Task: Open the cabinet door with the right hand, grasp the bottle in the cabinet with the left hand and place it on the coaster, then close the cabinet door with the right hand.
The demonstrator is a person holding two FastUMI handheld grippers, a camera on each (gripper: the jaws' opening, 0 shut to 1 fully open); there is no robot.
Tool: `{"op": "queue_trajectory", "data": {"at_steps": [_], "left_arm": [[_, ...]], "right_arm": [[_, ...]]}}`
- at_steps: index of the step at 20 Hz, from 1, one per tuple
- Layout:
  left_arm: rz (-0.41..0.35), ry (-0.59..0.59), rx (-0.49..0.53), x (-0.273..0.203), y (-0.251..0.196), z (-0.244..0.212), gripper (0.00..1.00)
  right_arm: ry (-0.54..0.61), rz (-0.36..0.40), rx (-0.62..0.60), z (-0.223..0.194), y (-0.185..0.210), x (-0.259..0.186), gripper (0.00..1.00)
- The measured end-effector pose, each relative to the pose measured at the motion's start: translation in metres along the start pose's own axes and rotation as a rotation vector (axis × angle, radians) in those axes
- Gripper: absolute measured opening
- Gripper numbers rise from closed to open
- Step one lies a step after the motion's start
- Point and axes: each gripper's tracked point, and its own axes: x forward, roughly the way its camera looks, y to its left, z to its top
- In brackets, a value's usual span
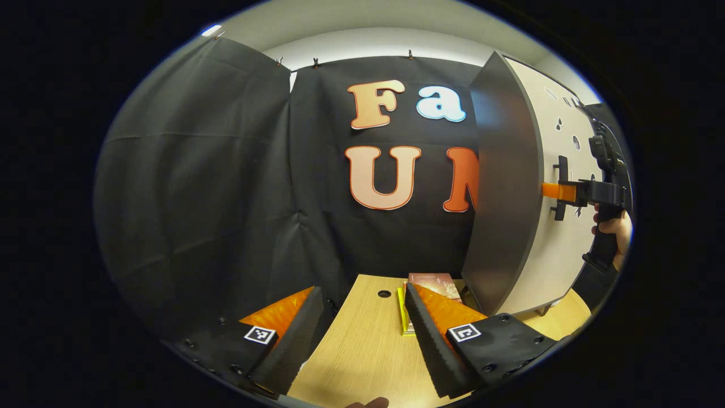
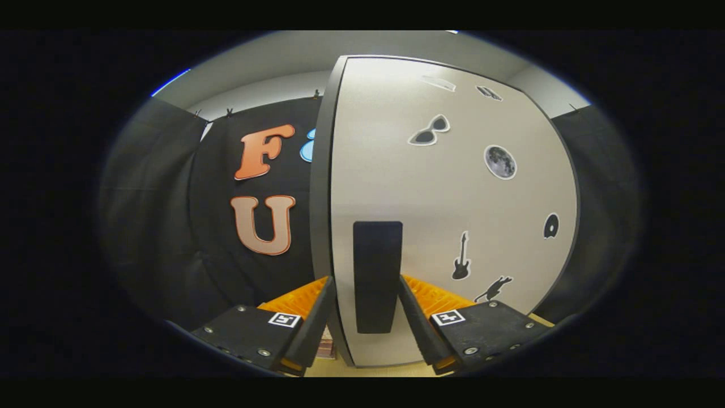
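Note:
The cabinet (image 1: 504, 187) stands at the right of the wooden table (image 1: 362, 351), its dark side panel turned toward my left gripper. Its white door (image 2: 453, 215) carries black stickers and a black vertical handle (image 2: 378, 249). My right gripper (image 2: 367, 280) straddles that handle: the right finger (image 2: 416, 317) lies against it and the left finger (image 2: 314, 317) stands a little apart near the door's edge. In the left gripper view the right gripper (image 1: 558, 191) reaches the handle from the right. My left gripper (image 1: 362, 289) hovers open over the table, holding nothing. Whatever is inside the cabinet is hidden.
A reddish-brown flat item (image 1: 436, 280) lies on a yellow one (image 1: 401, 311) on the table, beside the cabinet's foot. A small round hole (image 1: 384, 293) marks the tabletop. A hand (image 1: 614, 229) holds the right gripper's grip. Black cloth walls close in the back and left.

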Motion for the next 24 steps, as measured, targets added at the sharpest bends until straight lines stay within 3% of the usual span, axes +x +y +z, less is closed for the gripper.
{"op": "queue_trajectory", "data": {"at_steps": [2, 3, 10, 16, 19, 24], "left_arm": [[0.0, 0.003, 0.002, -0.002, 0.003, -0.002, 0.95], [-0.001, 0.001, 0.003, -0.004, 0.003, -0.001, 0.95], [-0.03, -0.008, 0.009, -0.012, -0.014, 0.006, 0.95], [-0.063, -0.02, 0.024, -0.05, -0.048, 0.006, 0.95], [-0.082, -0.023, 0.036, -0.073, -0.066, 0.004, 0.95], [-0.105, -0.005, 0.054, -0.106, -0.097, -0.009, 0.95]], "right_arm": [[0.013, -0.028, -0.008, -0.005, -0.009, -0.003, 0.53], [0.013, -0.022, 0.005, -0.005, -0.01, -0.006, 0.39], [0.038, 0.018, 0.044, -0.003, -0.009, -0.022, 0.3], [0.033, 0.044, 0.059, -0.006, -0.03, -0.089, 0.26], [0.03, 0.046, 0.067, -0.007, -0.047, -0.125, 0.19], [0.031, 0.036, 0.091, -0.009, -0.084, -0.178, 0.22]]}}
